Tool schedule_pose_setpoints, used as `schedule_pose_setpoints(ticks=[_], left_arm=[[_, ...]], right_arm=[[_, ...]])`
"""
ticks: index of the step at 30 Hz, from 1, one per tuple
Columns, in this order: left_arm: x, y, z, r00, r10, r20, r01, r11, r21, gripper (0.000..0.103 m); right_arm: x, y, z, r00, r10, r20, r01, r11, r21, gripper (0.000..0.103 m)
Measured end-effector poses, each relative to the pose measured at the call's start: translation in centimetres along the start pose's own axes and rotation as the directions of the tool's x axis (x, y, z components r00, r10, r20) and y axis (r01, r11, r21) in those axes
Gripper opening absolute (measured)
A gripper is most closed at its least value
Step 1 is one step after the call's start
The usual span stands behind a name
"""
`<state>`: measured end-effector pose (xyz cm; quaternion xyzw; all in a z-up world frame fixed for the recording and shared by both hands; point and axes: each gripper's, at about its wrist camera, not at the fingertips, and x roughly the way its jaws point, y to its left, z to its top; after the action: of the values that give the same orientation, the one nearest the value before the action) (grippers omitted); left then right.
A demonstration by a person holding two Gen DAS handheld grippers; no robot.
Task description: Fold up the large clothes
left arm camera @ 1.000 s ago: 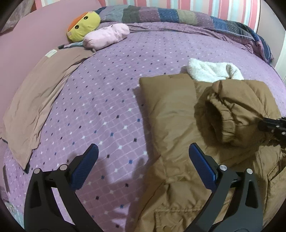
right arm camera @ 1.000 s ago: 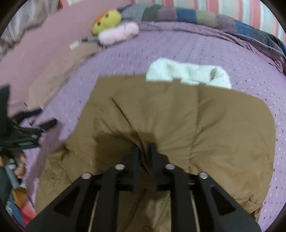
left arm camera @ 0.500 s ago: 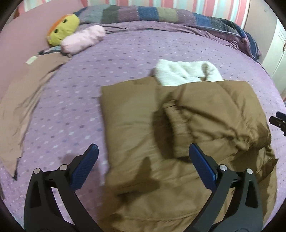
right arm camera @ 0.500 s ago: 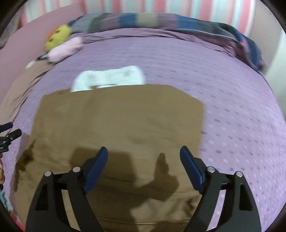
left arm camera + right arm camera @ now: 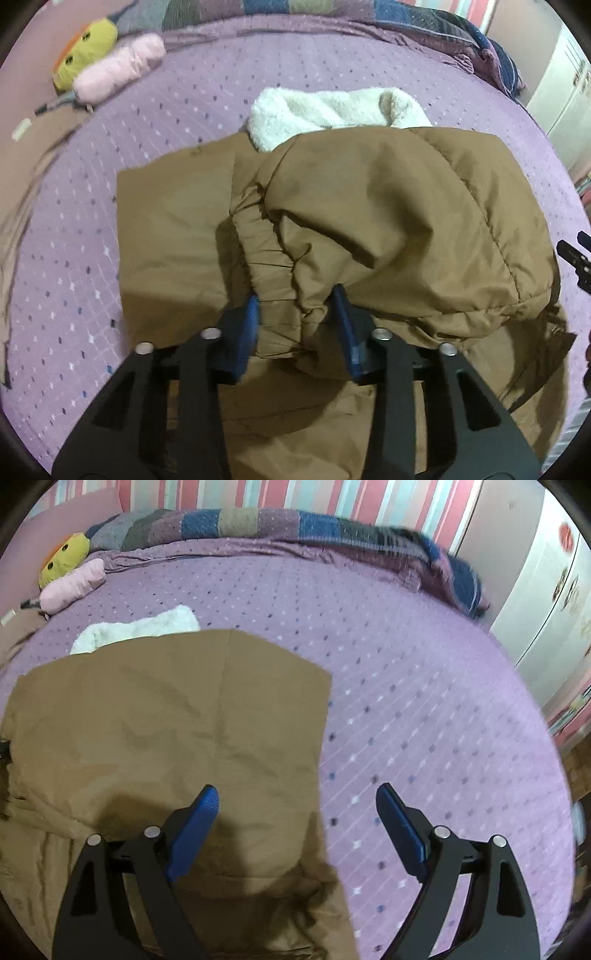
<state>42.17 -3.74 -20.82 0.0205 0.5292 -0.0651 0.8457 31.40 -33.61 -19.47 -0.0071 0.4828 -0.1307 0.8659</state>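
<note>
A brown padded jacket [image 5: 388, 206] lies on the purple dotted bedsheet [image 5: 166, 122], its white fleece collar [image 5: 325, 110] at the far end. One sleeve is folded across the body, its gathered cuff [image 5: 273, 266] pointing at me. My left gripper [image 5: 297, 321] is closing, and its blue pads press the cuff from both sides. In the right wrist view the jacket [image 5: 147, 709] fills the left half. My right gripper [image 5: 297, 805] hangs over the jacket's right edge, jaws opening, nothing between them. Its tip shows at the right edge of the left wrist view [image 5: 576, 254].
A yellow plush toy [image 5: 85, 48] and a pink plush roll [image 5: 118, 72] lie at the far left. A tan garment [image 5: 22, 206] is spread along the left side. A patchwork blanket [image 5: 258, 520] runs along the head of the bed. White cupboard doors [image 5: 546, 590] stand right.
My left gripper moved in over the jacket and closed on the folded sleeve's cuff. My right gripper let go of the jacket, opened wide and swung right toward the jacket's edge.
</note>
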Motion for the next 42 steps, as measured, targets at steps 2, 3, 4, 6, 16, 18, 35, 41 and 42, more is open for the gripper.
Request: schedule_pose_setpoints(ticks=[2, 3, 4, 6, 16, 18, 35, 41, 42], left_arm=[[-1.0, -0.5, -0.1, 0.999, 0.025, 0.032, -0.026, 1.0, 0.015, 0.03], [-1.8, -0.6, -0.1, 0.998, 0.038, 0.055, -0.039, 0.999, 0.022, 0.029], [-2.4, -0.6, 0.0, 0.997, 0.043, 0.069, -0.045, 0.999, 0.021, 0.028], [-3.9, 0.1, 0.3, 0.995, 0.04, 0.09, -0.04, 0.999, 0.001, 0.028], [-4.4, 6.0, -3.7, 0.99, 0.139, 0.023, -0.138, 0.989, -0.054, 0.03], [-3.5, 7.2, -5.0, 0.99, 0.141, -0.006, -0.141, 0.987, -0.079, 0.029], [-6.5, 7.2, -2.9, 0.966, 0.236, 0.102, -0.221, 0.966, -0.137, 0.1], [-5.4, 4.4, 1.4, 0.972, 0.195, 0.134, -0.177, 0.975, -0.137, 0.1], [-4.7, 3.9, 2.3, 0.971, 0.201, 0.13, -0.182, 0.973, -0.142, 0.1]], right_arm=[[0.1, -0.5, -0.1, 0.999, 0.034, -0.01, -0.033, 0.999, 0.024, 0.087], [0.1, -0.5, -0.2, 0.999, 0.038, -0.009, -0.038, 0.999, 0.027, 0.087], [0.0, -0.5, -0.2, 0.999, 0.039, -0.008, -0.039, 0.999, 0.028, 0.087], [-0.3, -0.4, -0.3, 0.999, 0.036, 0.002, -0.036, 0.999, 0.034, 0.087], [-0.8, 2.4, -0.5, 0.998, 0.065, 0.002, -0.065, 0.998, 0.013, 0.087], [-0.7, 3.3, -0.9, 0.999, 0.049, 0.001, -0.049, 0.999, -0.014, 0.087], [-1.0, 0.7, -2.2, 0.997, 0.07, 0.041, -0.072, 0.996, 0.045, 0.089], [-1.6, 1.9, 0.7, 0.987, 0.093, 0.133, -0.104, 0.991, 0.08, 0.098], [-1.5, 2.5, 1.5, 0.984, 0.095, 0.148, -0.107, 0.991, 0.076, 0.098]])
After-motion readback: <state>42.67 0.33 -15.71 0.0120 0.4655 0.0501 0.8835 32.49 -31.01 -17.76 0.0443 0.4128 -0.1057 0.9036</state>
